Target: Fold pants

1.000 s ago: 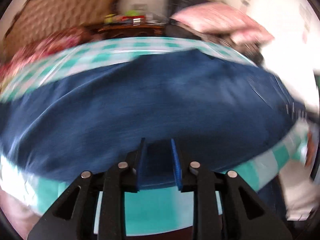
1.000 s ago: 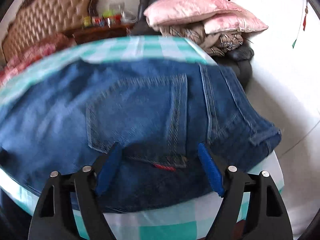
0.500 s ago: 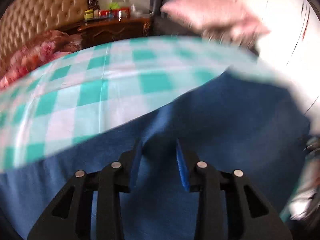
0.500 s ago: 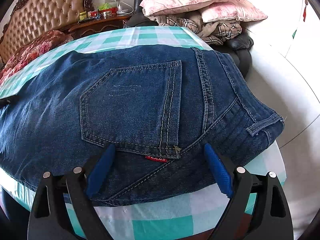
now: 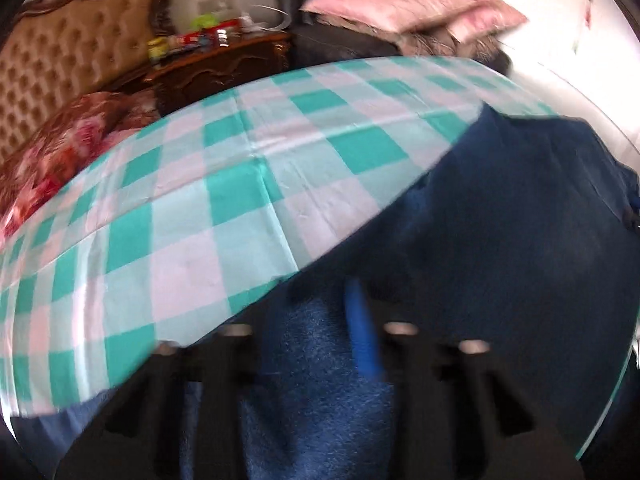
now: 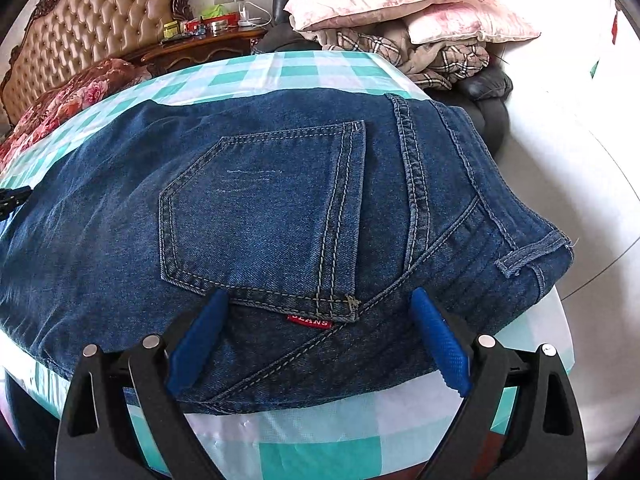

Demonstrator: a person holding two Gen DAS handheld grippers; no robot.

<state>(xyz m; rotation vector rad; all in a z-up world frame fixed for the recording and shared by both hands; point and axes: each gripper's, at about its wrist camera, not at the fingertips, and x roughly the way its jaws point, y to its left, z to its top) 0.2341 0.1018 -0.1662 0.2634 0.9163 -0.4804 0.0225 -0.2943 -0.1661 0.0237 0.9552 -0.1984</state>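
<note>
**Denim in hand above a checked cloth**

Blue jeans [image 6: 260, 216] lie across a table spread with a teal-and-white checked cloth [image 6: 304, 436], back pocket [image 6: 260, 208] facing up and a small red label [image 6: 309, 321] just below it. The right gripper [image 6: 316, 340] hangs at the 6 o'clock edge of its view, blue pads [image 6: 440, 344] spread wide either side of the label, gripping nothing; the waistband end [image 6: 532, 256] hangs toward 3 o'clock over the table's edge.

In the blurred left-wrist view, the left gripper [image 5: 320, 328] is clenched on a fold of the jeans [image 5: 520, 240], denim bunched between its fingers, one blue pad [image 5: 362, 332] visible at 6 o'clock. The fabric runs from there up to 2 o'clock, with the checked cloth [image 5: 224, 200] bare from 9 to 12 o'clock.

Beyond the table, a tufted headboard [image 6: 100, 28] stands at 10 o'clock, a cluttered wooden nightstand [image 6: 208, 42] near 11 o'clock, and pink pillows [image 6: 400, 4] stacked on plaid blankets [image 6: 440, 56] at 1 o'clock.
</note>
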